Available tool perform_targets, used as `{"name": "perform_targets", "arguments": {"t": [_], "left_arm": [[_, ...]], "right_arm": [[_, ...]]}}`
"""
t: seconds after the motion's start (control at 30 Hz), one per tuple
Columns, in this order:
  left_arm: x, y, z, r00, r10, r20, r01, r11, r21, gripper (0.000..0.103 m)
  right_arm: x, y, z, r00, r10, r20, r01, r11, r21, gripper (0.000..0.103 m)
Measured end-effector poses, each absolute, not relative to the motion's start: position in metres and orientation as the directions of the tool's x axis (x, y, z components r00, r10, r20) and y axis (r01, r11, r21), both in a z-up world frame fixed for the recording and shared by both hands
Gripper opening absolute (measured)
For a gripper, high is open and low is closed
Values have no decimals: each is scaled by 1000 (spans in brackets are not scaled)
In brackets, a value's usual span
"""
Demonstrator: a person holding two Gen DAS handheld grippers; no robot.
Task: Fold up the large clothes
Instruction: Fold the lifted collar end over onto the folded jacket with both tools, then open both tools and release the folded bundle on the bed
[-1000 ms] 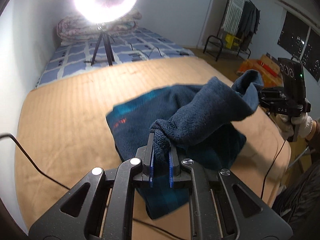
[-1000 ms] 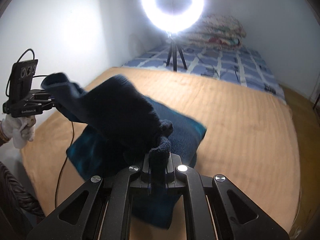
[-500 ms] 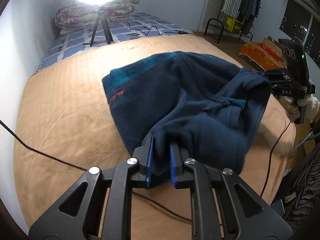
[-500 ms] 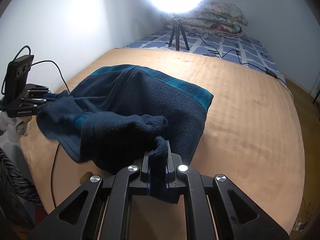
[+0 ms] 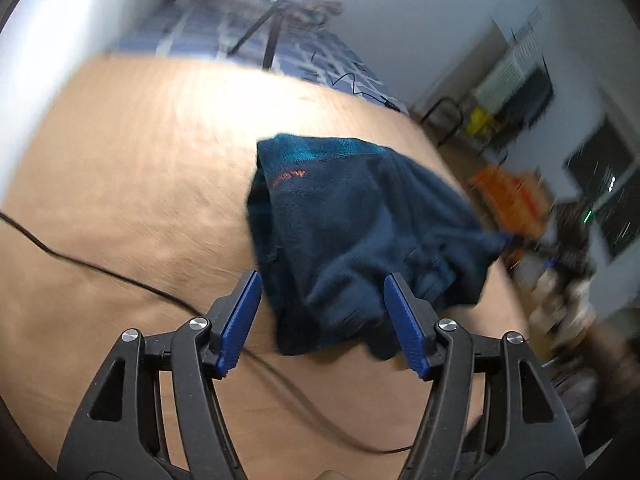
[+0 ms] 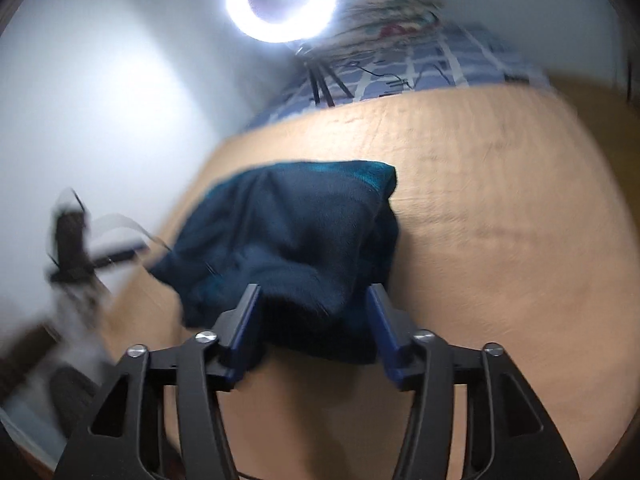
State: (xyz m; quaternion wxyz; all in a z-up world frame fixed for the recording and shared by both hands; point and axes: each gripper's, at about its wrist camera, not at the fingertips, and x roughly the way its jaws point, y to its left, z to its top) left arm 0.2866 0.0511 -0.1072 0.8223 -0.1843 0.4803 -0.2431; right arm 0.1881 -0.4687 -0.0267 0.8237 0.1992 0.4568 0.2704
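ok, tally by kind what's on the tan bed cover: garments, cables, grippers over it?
Navy fleece garment: 1
Black cable: 1
Grippers, jaws opening, fleece between them unpinched: 2, left gripper, right gripper
Total: 4

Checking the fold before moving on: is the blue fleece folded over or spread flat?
Folded over: the blue fleece lies doubled in a rumpled heap on the tan blanket, layers showing along its edge.

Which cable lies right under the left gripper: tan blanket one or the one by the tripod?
The black cable on the tan blanket; the other lies far back on the checkered bedding.
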Motion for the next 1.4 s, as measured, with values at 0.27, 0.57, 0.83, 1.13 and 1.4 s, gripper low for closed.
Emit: {"name": "perform_targets", "arguments": {"t": [0.27, 0.57, 0.83, 1.13, 1.4], "left_arm": [[315, 37, -156, 267, -724, -636, 20, 664, -747, 47], [302, 32, -119, 305, -717, -627, 125, 682, -720, 9], [294, 16, -173, 203, -610, -766, 98, 791, -604, 9], [277, 19, -100, 327, -509, -796, 255, 859, -444, 23], [309, 5, -63, 430, -502, -750, 287, 864, -414, 23]], "right_arm": [[215, -455, -65, 302, 753, -584, -140, 641, 754, 56], [198, -435, -48, 298, 735, -609, -235, 675, 699, 10], [188, -426, -97, 214, 583, -784, -212, 811, 545, 9], [174, -431, -28, 301, 540, -786, -354, 829, 434, 28], [229, -446, -67, 317, 606, -730, -178, 794, 581, 59]]}}
